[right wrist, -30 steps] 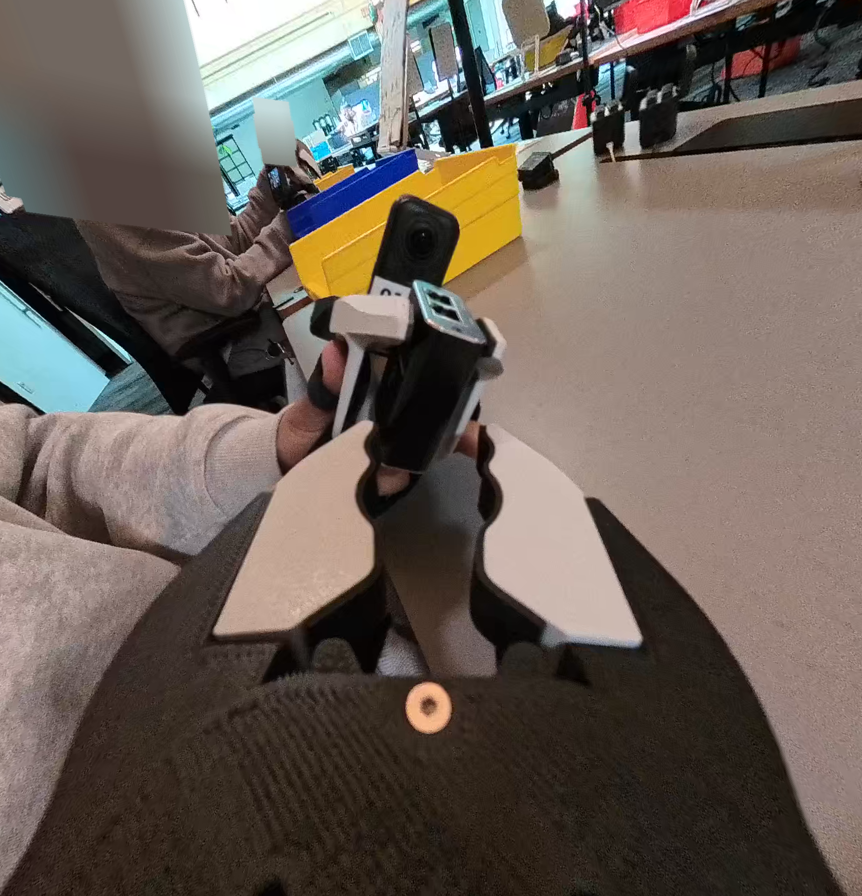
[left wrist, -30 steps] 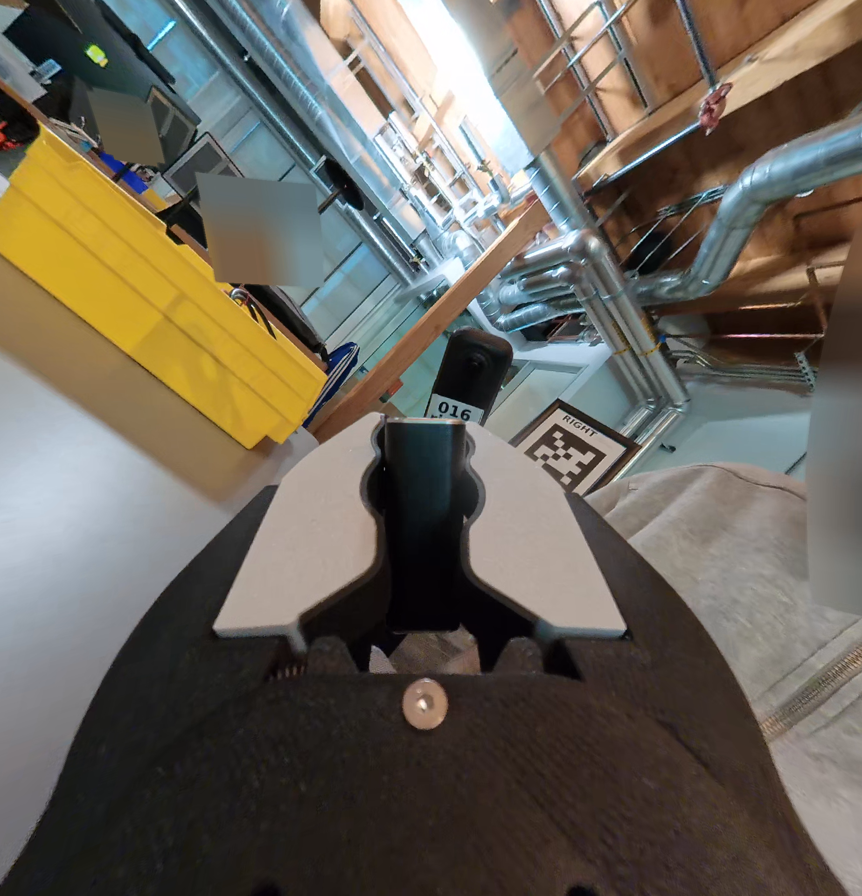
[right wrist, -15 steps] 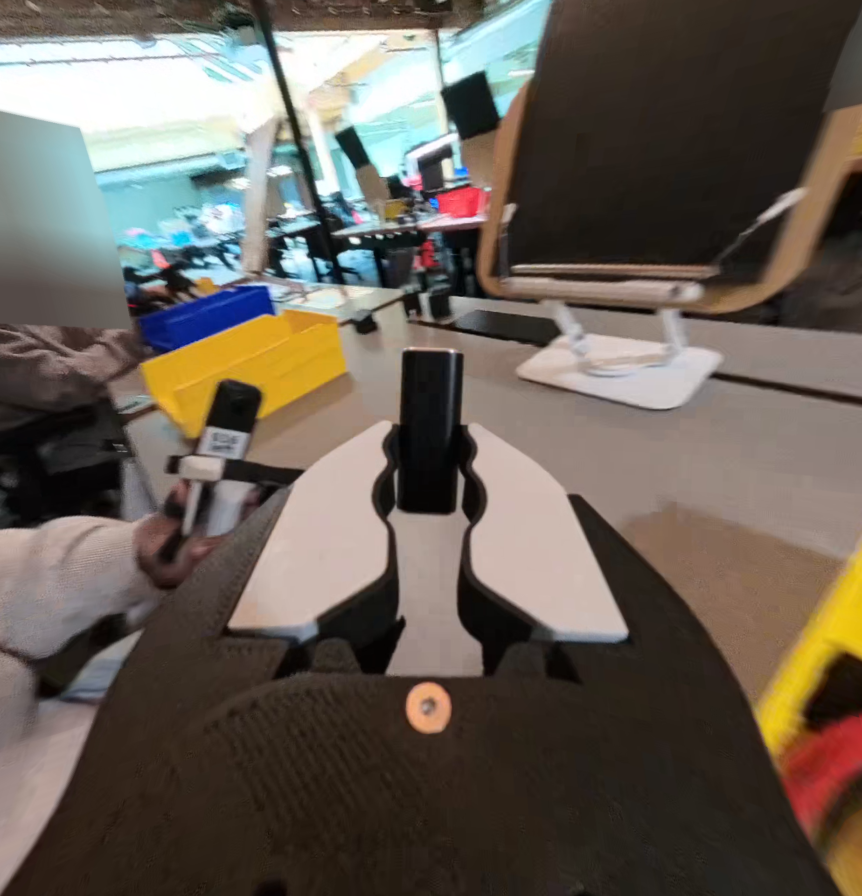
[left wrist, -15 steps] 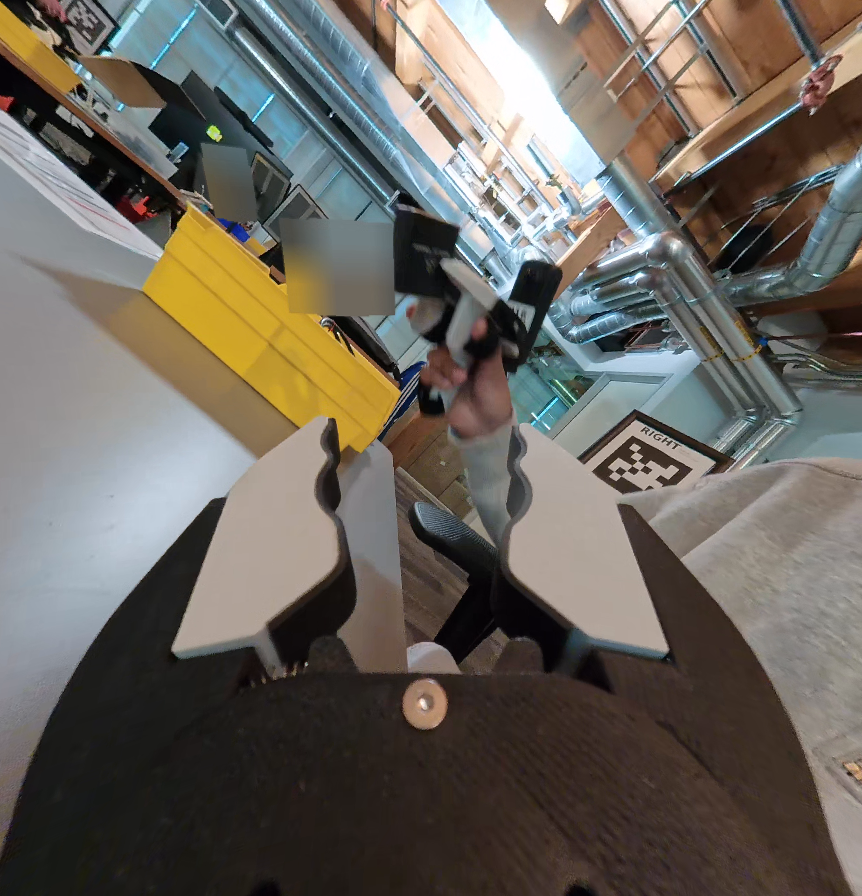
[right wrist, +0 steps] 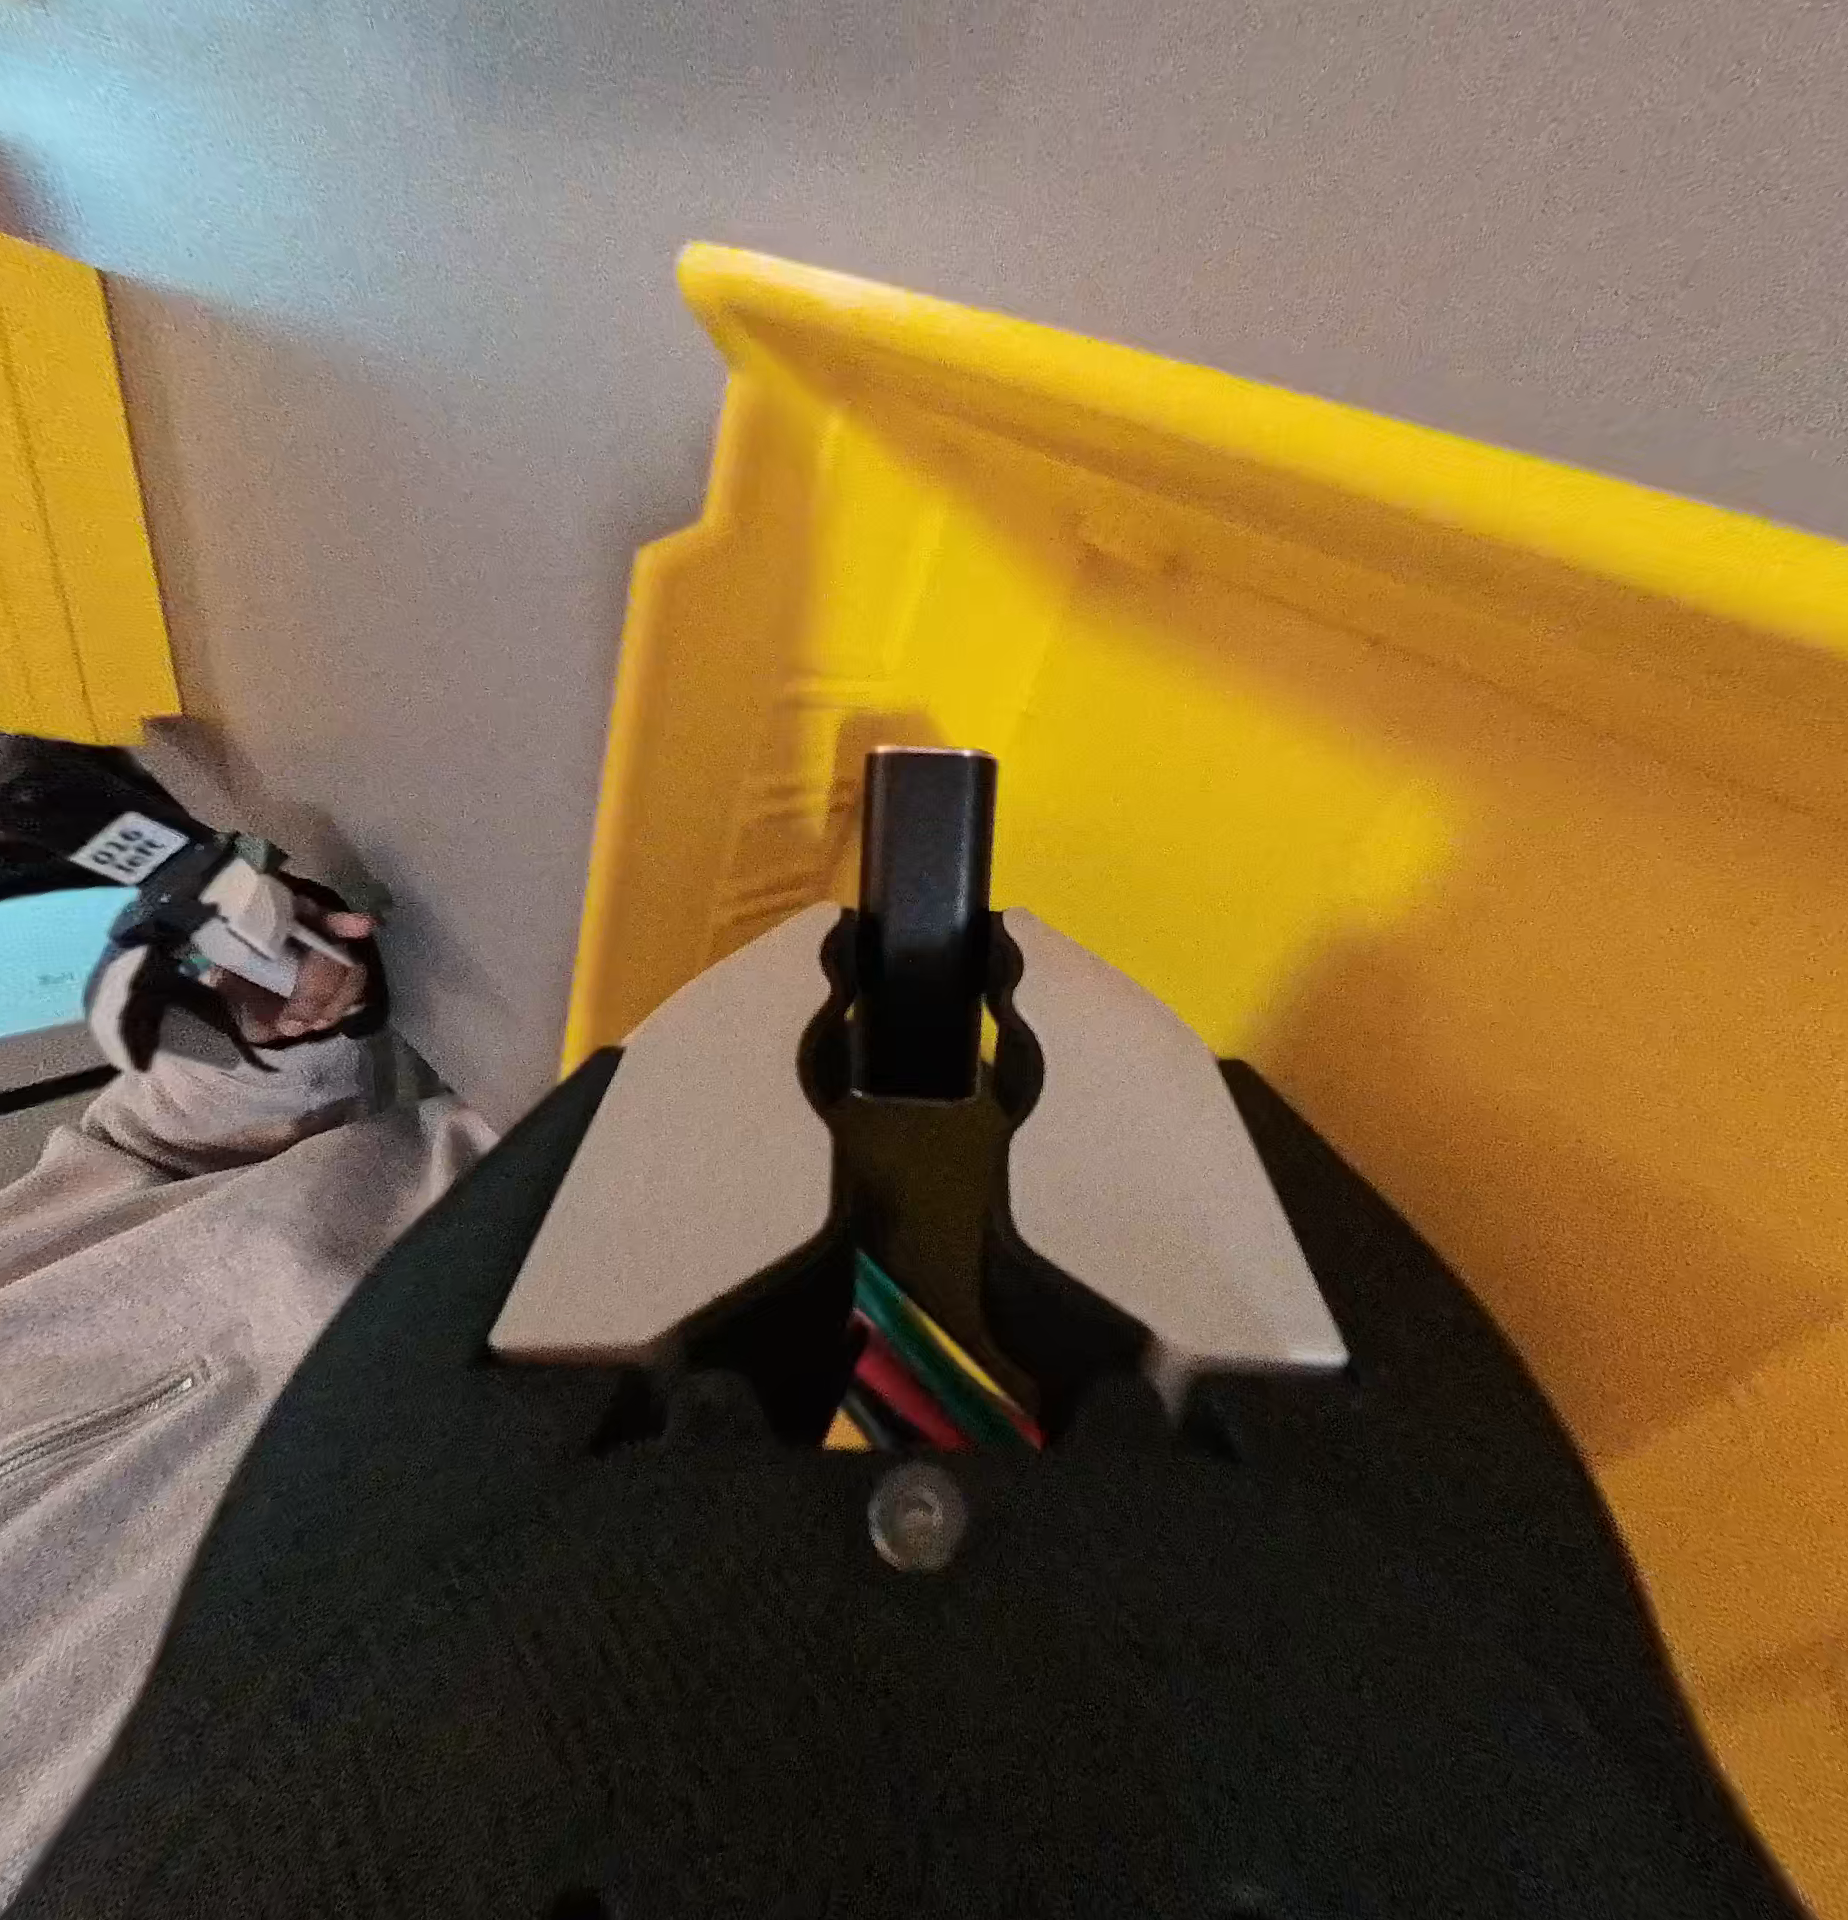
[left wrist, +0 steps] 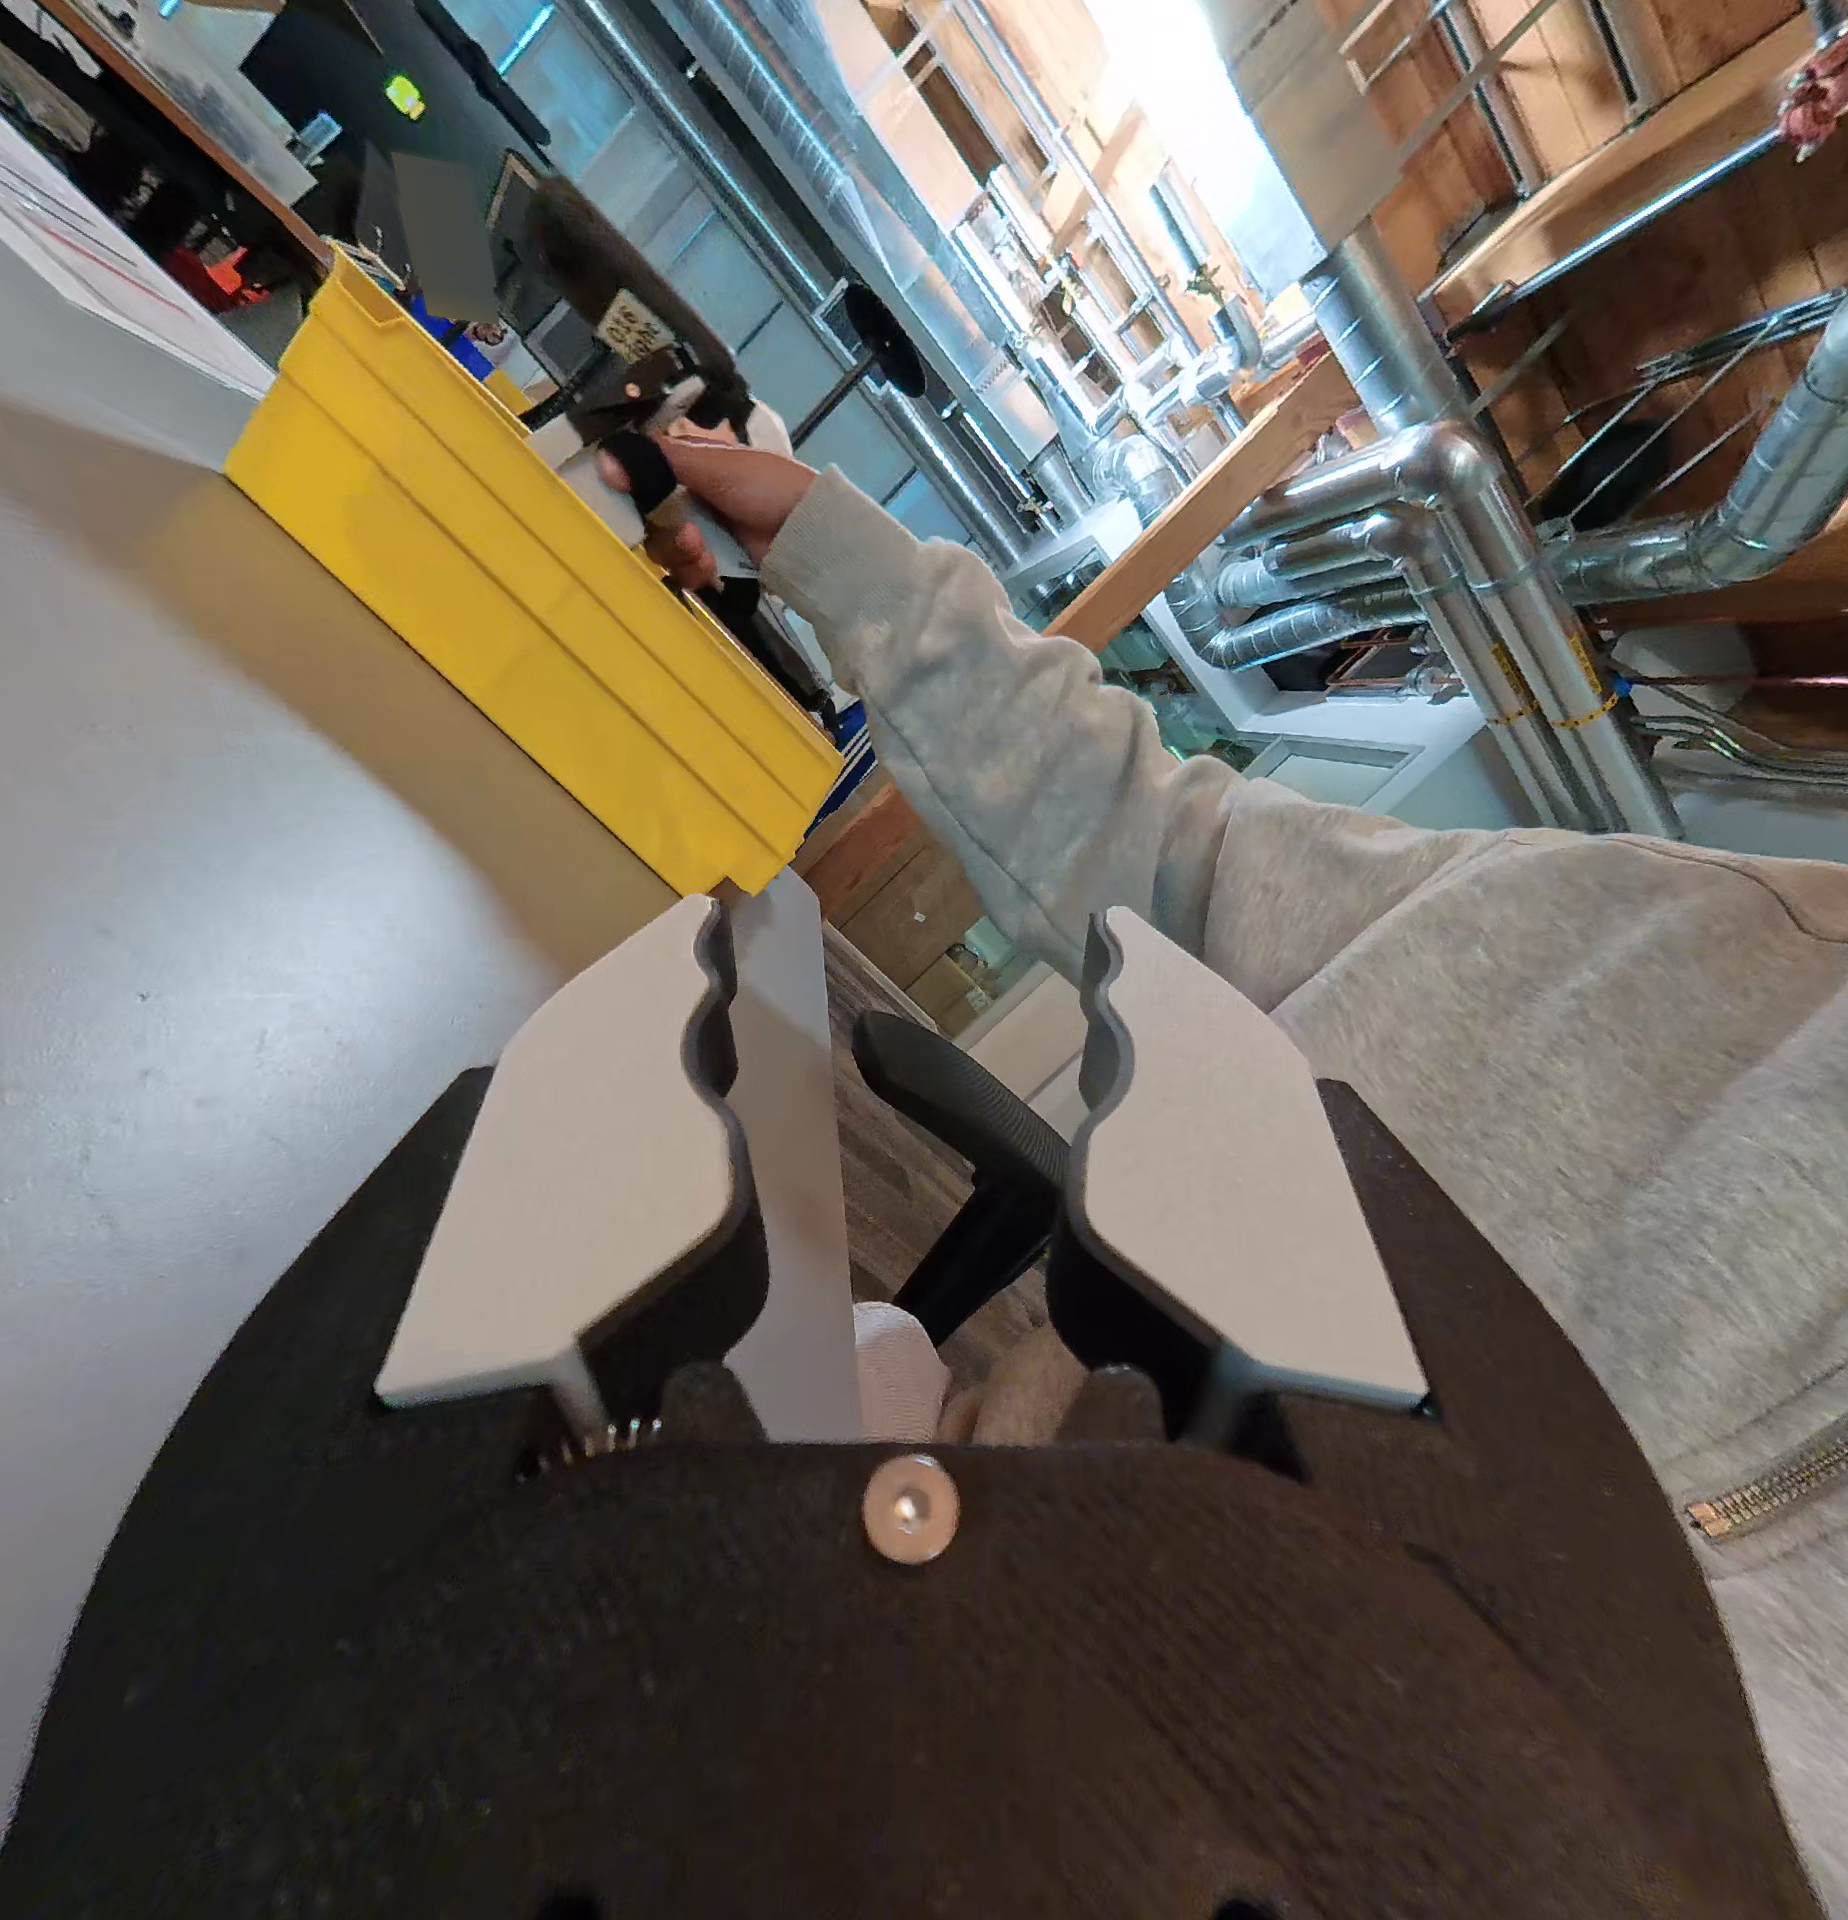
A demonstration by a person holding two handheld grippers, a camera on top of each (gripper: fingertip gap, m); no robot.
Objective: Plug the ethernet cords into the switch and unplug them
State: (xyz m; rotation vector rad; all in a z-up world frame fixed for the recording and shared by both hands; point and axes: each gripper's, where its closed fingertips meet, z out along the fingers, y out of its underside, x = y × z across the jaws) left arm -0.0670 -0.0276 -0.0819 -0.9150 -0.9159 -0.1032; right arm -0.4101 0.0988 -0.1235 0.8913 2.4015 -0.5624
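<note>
Grey table (left wrist: 172,935) fills the left of the left wrist view, with a yellow bin (left wrist: 525,634) standing on it near the edge. Right wrist view looks down into another yellow bin (right wrist: 1315,727) on the same grey top, blurred. A person's grey sleeve (left wrist: 1003,707) reaches across toward the first bin. Black chair arm (left wrist: 961,1101) shows below the table edge.

Left gripper (left wrist: 904,935): jaws wide apart, nothing between them, held off the table edge.

Right gripper (right wrist: 920,925): jaws closed tight on the switch (right wrist: 925,914), a small black box standing up out of the fingertips, held over the bin interior.

Cords (right wrist: 930,1361), red, green, yellow, lie in the bin under the right gripper, visible only through the gap behind the jaws; not plugged into the switch as far as shows.
</note>
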